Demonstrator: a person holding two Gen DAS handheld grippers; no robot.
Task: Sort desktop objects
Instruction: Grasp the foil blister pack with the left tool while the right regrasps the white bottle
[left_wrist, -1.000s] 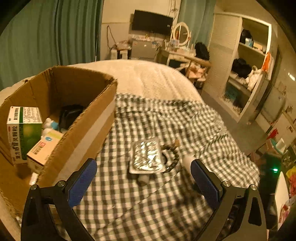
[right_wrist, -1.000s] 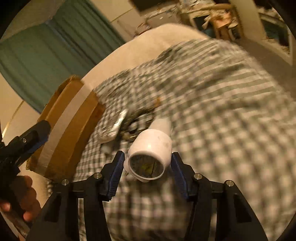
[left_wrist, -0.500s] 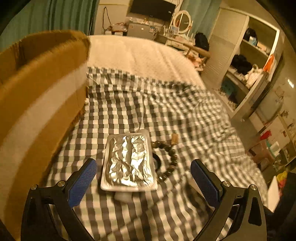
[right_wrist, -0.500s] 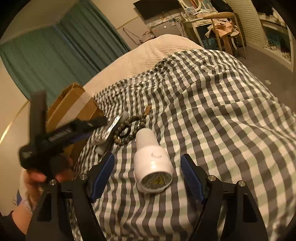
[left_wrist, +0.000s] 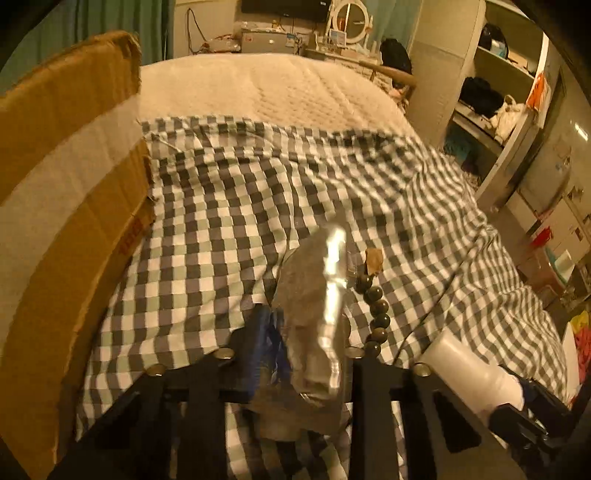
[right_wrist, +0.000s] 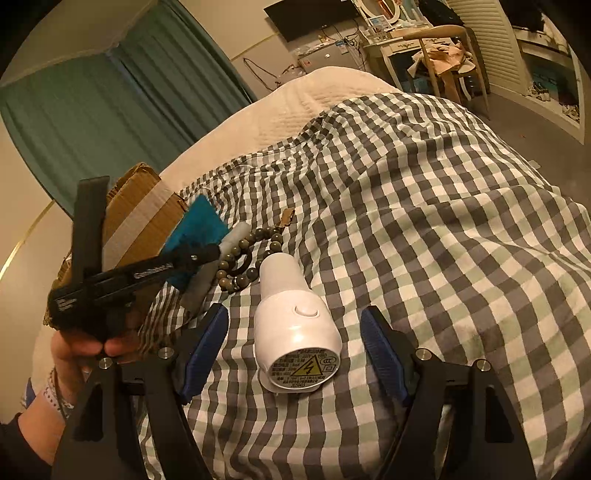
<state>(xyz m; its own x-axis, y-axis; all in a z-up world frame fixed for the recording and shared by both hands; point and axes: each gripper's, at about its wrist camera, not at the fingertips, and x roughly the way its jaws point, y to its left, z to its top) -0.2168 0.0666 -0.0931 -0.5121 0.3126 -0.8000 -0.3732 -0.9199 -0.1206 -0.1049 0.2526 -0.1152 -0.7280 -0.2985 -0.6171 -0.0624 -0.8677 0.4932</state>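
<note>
Left wrist: cardboard box (left_wrist: 70, 206), contents hidden

Shiny crinkled foil blister pack (left_wrist: 317, 314), glossy white plastic device (right_wrist: 295, 328), matt cardboard box (left_wrist: 62, 206), checked cloth (right_wrist: 424, 229)

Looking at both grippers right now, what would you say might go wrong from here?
The left gripper pinches the foil blister pack by one end; it might slip on the way to the cardboard box. The bead bracelet lies against the pack and could get dragged. The white device rests unheld between the open right gripper fingers and may roll.
</note>
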